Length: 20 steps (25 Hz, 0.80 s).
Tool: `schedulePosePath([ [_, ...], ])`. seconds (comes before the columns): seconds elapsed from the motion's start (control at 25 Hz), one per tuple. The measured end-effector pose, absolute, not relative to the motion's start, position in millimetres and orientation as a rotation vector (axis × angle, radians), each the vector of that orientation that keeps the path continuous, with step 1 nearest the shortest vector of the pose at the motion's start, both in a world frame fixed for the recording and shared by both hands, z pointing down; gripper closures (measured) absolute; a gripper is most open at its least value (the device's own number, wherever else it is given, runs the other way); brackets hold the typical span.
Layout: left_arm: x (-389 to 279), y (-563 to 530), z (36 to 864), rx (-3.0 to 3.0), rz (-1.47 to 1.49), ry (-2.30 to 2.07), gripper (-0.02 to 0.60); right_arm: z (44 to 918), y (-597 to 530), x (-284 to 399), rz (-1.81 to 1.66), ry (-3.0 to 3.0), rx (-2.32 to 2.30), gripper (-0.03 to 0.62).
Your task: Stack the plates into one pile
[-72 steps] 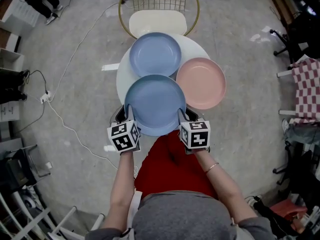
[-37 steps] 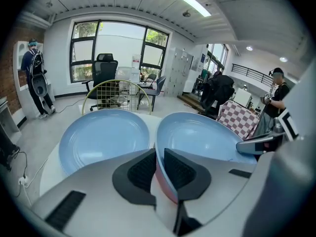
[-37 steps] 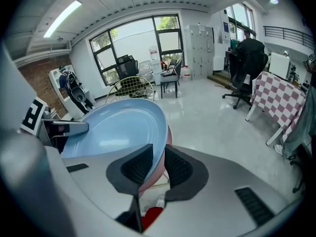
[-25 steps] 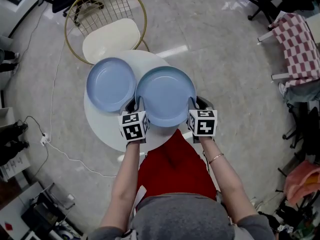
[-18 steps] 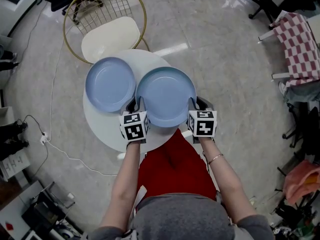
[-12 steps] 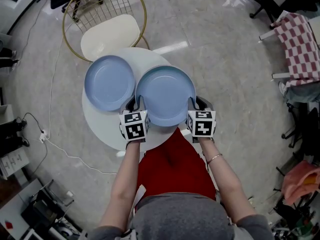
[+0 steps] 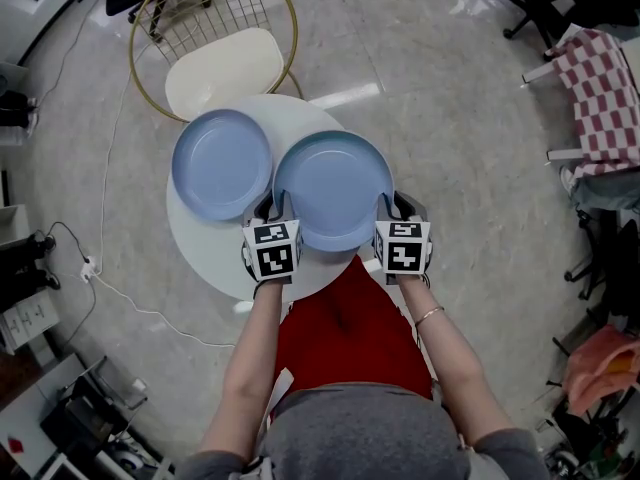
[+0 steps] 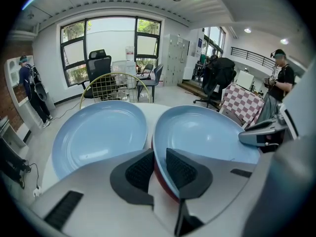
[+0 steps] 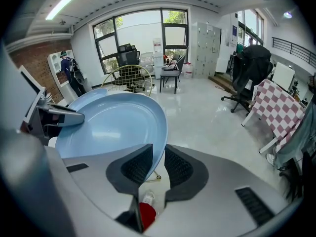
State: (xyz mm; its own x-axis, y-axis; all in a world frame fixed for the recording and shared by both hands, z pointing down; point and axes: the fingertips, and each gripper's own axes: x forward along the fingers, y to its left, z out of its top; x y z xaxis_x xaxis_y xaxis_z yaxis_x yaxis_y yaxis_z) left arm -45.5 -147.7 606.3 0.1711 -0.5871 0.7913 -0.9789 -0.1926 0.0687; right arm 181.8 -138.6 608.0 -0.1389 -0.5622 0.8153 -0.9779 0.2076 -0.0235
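Now the left gripper (image 7: pixel 271 208) has just been opening, loose around the rim of the darker blue plate (image 7: pixel 333 188), while the right gripper (image 7: pixel 392 206) clamps it.

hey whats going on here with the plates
A person holds a gripper in each hand at a round white table. The left gripper and right gripper straddle opposite rims of a blue plate, which lies on a reddish plate. The left jaws have just been opening and no longer pinch the rim; the right gripper's hold is unclear. A paler blue plate lies alongside, not yet stacked.
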Motion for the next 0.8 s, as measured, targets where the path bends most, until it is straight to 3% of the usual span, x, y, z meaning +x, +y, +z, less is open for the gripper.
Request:
schedulePosePath([
  [0.8, -53.2, -146.4, 604.1, 1.820, 0.825, -1.497, 0.430, 590.9, -148.0, 181.0, 0.689, -1.817, 1.468, 0.503],
])
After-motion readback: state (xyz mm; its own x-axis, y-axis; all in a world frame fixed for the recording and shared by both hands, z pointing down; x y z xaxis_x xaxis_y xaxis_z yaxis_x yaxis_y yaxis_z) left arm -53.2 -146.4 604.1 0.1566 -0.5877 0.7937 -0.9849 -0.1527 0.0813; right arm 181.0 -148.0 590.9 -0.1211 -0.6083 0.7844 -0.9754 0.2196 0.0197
